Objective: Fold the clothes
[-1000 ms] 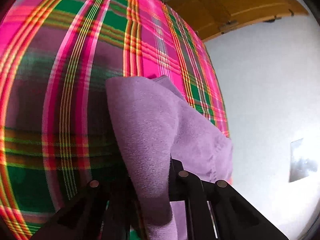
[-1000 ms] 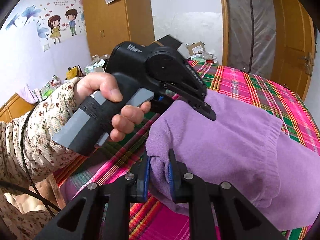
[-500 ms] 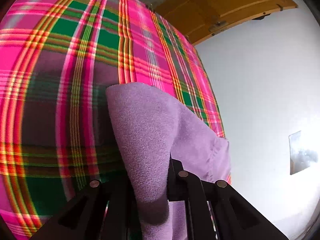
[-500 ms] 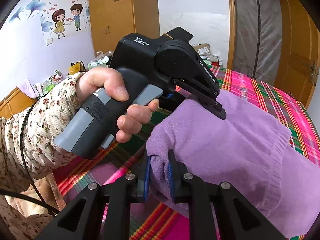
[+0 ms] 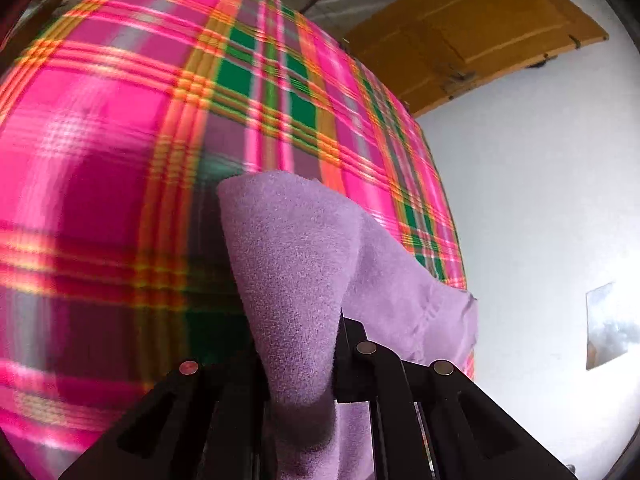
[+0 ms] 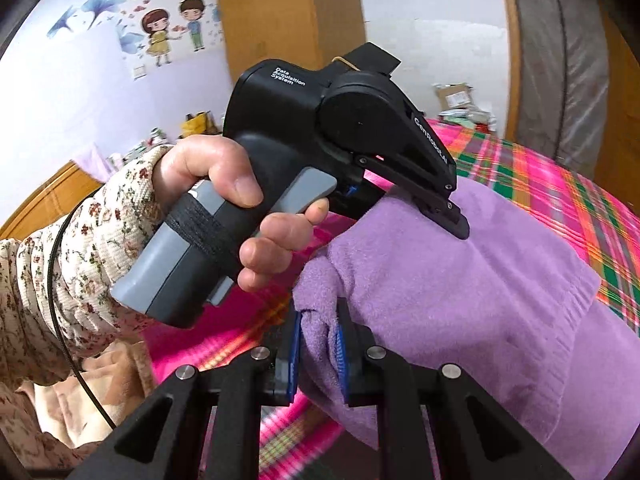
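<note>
Seen from the right wrist, far left: a cream floral-print knitted sleeve, and a thin black cable looped beside it. Next along, a hand wrapped round the grey-and-black pistol handle of the left gripper, thumb on top, fingers curled under the grey trigger. Held that gripper's black jaws down on the soft lilac fleece garment, pinching a raised fold near its upper edge. Seen from the left wrist, clamped the same lilac cloth tight between the black fingers of the left gripper, with the fabric standing up in a cone and spilling rightwards. Lower centre of the right wrist view: right gripper shut on a bunched corner of the garment, blue-edged pads pressed into the fleece on either side. Draped the rest of the garment to the right over the bright pink, green and orange plaid bed cover (blurred in the left wrist view,). Far right: a brown wooden door against a white wall.
</note>
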